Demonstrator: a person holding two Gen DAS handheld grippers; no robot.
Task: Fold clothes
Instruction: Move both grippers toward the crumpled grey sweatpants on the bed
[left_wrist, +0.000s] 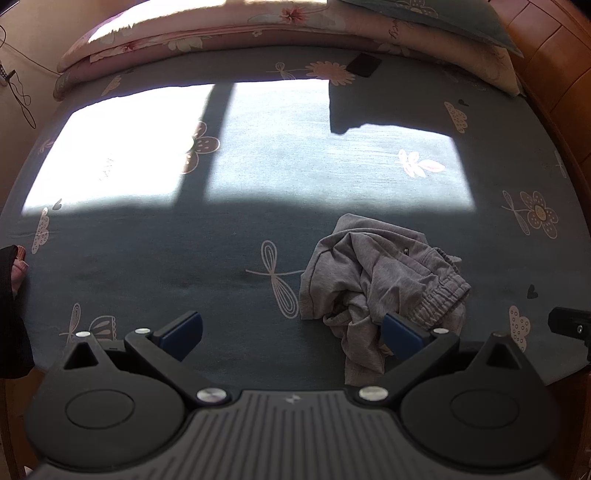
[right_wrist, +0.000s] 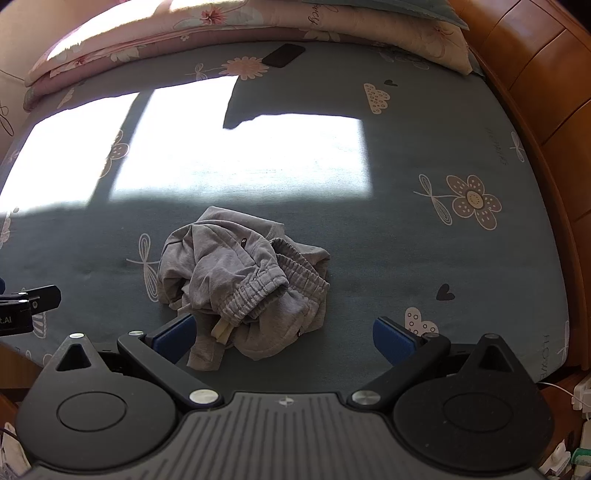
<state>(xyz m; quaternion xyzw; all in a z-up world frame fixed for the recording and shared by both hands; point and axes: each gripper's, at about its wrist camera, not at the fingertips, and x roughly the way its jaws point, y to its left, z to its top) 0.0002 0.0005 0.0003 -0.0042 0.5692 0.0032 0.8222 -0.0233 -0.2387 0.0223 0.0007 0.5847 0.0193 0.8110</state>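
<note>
Garment: grey sweatpants (right_wrist: 243, 280), crumpled in a heap on the bed (right_wrist: 406, 258), toward its near edge; elastic ribbed waistband (right_wrist: 255, 295) bunched on top and facing the near edge; pale drawstring end (right_wrist: 221, 329) poking out at the front of the heap; small dark logo on the upper fabric.

Left claw (left_wrist: 291, 338): spread wide, holding nothing; low over the bed's near edge; blue pads (left_wrist: 184, 332) on both fingers; right finger seen against the near side of the sweatpants (left_wrist: 373, 284), contact impossible to tell; left finger over bare sheet.

Right claw (right_wrist: 286, 338): spread wide, holding nothing; also low at the near edge; left finger just beside the front of the heap, right finger over bare sheet, well apart from the fabric.

Bed: dark teal sheet printed with flowers, dragonflies, clouds and hearts; bright sunlit patches across the middle, crossed by a dark shadow bar.

Far edge: pink floral quilt (right_wrist: 166, 33) folded along it; a dark flat rectangle, likely a phone (right_wrist: 283, 55), just in front of the quilt.

Right side: wooden headboard (right_wrist: 535, 74) running along the bed.
</note>
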